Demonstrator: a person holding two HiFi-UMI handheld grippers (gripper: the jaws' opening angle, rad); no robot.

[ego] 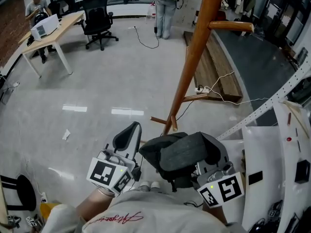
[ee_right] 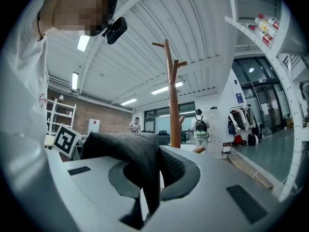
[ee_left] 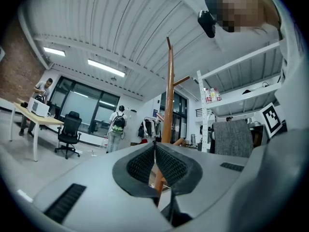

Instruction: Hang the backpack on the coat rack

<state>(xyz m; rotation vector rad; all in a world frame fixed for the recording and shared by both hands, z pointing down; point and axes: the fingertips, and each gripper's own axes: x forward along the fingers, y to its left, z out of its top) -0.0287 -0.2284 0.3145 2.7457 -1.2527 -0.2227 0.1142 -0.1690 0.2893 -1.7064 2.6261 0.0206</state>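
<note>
Currently the R gripper point(ee_right: 150, 170) has its fingers clamped on grey fabric of the backpack point(ego: 183, 154). The bag sits bunched low in front of the person, near the coat rack point(ego: 193, 64) base but not touching it. L gripper point(ee_left: 155, 152) fingers are closed w/ nothing btwn them, just beside the bag. Best bet, imo: find the top loop or a strap, spread it w/ both grippers, lift well up and drop it over the upper peg point(ego: 232, 26). Watch the white shelf frame point(ego: 265, 109) at right and the cable point(ego: 214, 89) on the floor by the pole. Office chair point(ego: 98, 17), table point(ego: 58, 30) and a standing person point(ego: 166, 6) are well apart.
</note>
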